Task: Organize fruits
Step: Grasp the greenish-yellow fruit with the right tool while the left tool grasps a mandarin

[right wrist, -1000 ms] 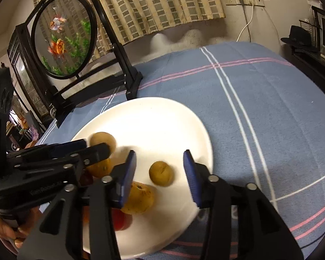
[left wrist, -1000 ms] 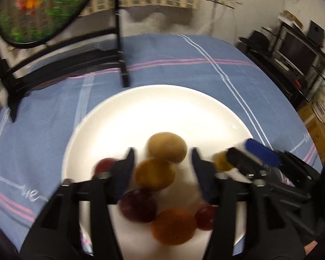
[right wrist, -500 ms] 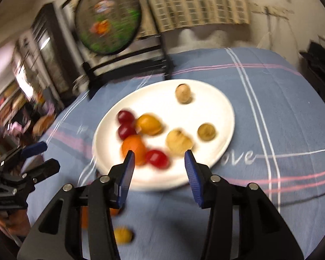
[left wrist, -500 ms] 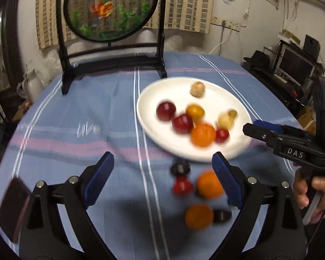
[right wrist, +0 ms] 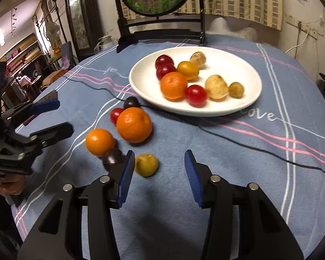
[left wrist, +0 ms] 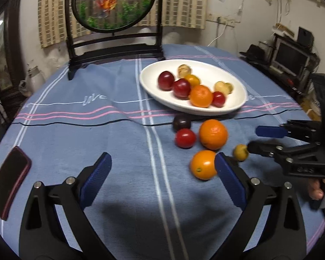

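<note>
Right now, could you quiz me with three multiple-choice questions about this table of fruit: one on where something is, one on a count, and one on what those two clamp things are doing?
1. Where does the small yellow fruit nearest the right gripper lie?
A) on the white plate
B) on the blue cloth
C) on the phone

2. How many fruits lie off the white plate, seen from the right wrist?
A) two
B) six
C) eleven

3. How do the left gripper and the right gripper stand?
A) both shut on fruit
B) left shut, right open
C) both open and empty

Answers:
1 B: it rests on the blue cloth, close by one gripper finger.
2 B: two oranges, two dark fruits, one red and one yellow lie on the cloth.
3 C: each pair of fingers is spread apart and grips nothing.
</note>
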Tool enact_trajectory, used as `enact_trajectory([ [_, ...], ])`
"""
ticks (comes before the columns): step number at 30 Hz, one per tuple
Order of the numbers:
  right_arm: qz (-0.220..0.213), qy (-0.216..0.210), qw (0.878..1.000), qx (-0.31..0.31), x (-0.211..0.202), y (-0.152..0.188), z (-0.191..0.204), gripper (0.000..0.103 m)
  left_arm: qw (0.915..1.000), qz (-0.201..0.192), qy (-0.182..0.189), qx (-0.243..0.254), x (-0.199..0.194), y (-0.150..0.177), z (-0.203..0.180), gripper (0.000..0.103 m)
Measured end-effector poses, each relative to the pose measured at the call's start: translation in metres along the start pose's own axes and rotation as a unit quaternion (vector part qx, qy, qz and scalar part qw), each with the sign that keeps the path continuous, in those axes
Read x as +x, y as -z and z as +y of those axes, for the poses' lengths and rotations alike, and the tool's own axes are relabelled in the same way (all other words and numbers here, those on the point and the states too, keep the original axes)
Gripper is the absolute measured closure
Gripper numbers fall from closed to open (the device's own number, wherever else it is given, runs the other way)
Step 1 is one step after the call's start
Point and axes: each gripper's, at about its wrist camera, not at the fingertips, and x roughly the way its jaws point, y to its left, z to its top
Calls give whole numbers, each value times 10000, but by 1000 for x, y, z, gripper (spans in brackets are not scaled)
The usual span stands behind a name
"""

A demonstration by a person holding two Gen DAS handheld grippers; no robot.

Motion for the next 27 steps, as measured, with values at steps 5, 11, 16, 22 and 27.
enact_trajectory([
  [5, 187, 62, 9996, -214, 8, 5, 13, 55, 9997, -23, -133, -216, 0, -3, 10, 5],
  [11, 206, 194, 9990, -357, 13, 5, 20, 55, 9989, 13, -83, -455, 0, -3, 19, 5],
  [16, 233, 280, 9987, -342, 17, 5, 19, 56, 9991, -33, -102, -402, -2, -3, 17, 5],
  [22, 237, 288, 9986, -377, 20, 4, 21, 63, 9997, -84, -106, -194, -4, -2, 9, 5],
  [27, 331, 305, 9978, -484, 25, 7, 26, 75, 9999, -119, -63, 32, -4, 0, 1, 5],
])
